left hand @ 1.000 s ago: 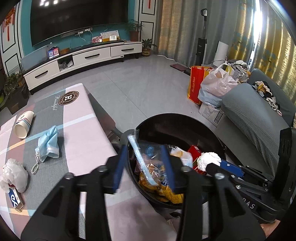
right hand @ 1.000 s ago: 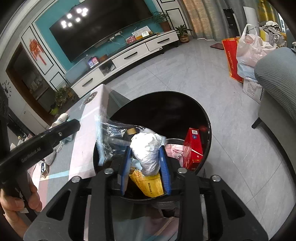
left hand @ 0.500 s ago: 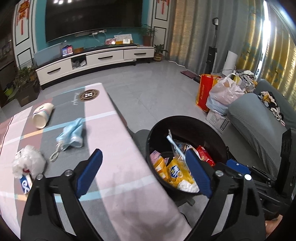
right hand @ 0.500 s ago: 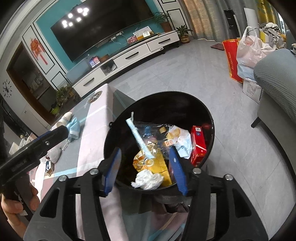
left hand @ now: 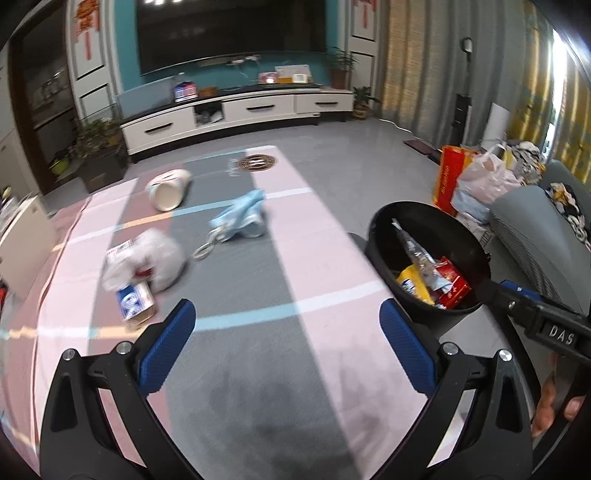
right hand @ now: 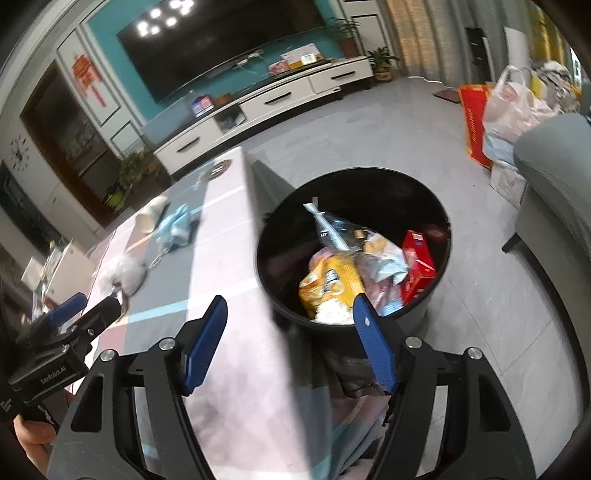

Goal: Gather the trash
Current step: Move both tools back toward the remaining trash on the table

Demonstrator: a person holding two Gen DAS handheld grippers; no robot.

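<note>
Opening wide, my left gripper (left hand: 287, 343) holds nothing and angles down over the table (left hand: 314, 258). My right gripper (right hand: 290, 339) is also opening, empty, tilted over the table edge beside the bin (right hand: 439, 221). Remaining trash: cup (left hand: 168, 189), mask (left hand: 240, 218), plastic bag (left hand: 147, 258), small carton (left hand: 135, 304).

A home living room — big television (left hand: 229, 33) and low cabinet (left hand: 236, 110) far beyond the jaws, sofa (left hand: 535, 229) to their right.
</note>
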